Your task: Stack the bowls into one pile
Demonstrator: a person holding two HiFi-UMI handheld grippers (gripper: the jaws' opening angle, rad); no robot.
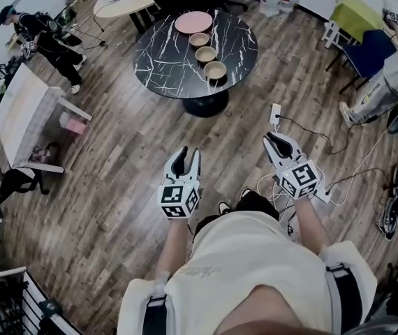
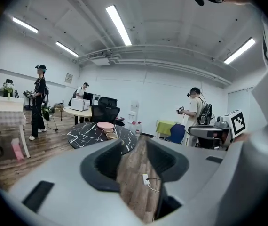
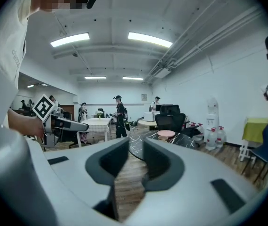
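A wood floor (image 1: 115,152) fills most of the head view. On it, far from the person and a little left of centre, stands a round black table (image 1: 164,61) with white veining. A white table (image 1: 21,114) stands at the far left, and a blue chair (image 1: 370,51) at the far right.

Near the person, well apart from the black table, both grippers are held over the floor and point toward that table. The left gripper (image 1: 187,153) has its jaws apart. In the left gripper view only floor shows in the gap between them, so it grips nothing. The right gripper (image 1: 276,139) has its jaws apart by a narrower slit. In the right gripper view that slit also shows only floor, so it too grips nothing.

A pink plate (image 1: 193,22) lies on the far right part of the black table. From it a row of three tan bowls runs toward the near edge: the far bowl (image 1: 199,40) is just beside the plate, then comes the middle bowl (image 1: 206,54), and then the near bowl (image 1: 214,70). Each sits upright by itself on the tabletop, close to the next.

A white power strip (image 1: 275,113) lies on the floor just beyond the right gripper.
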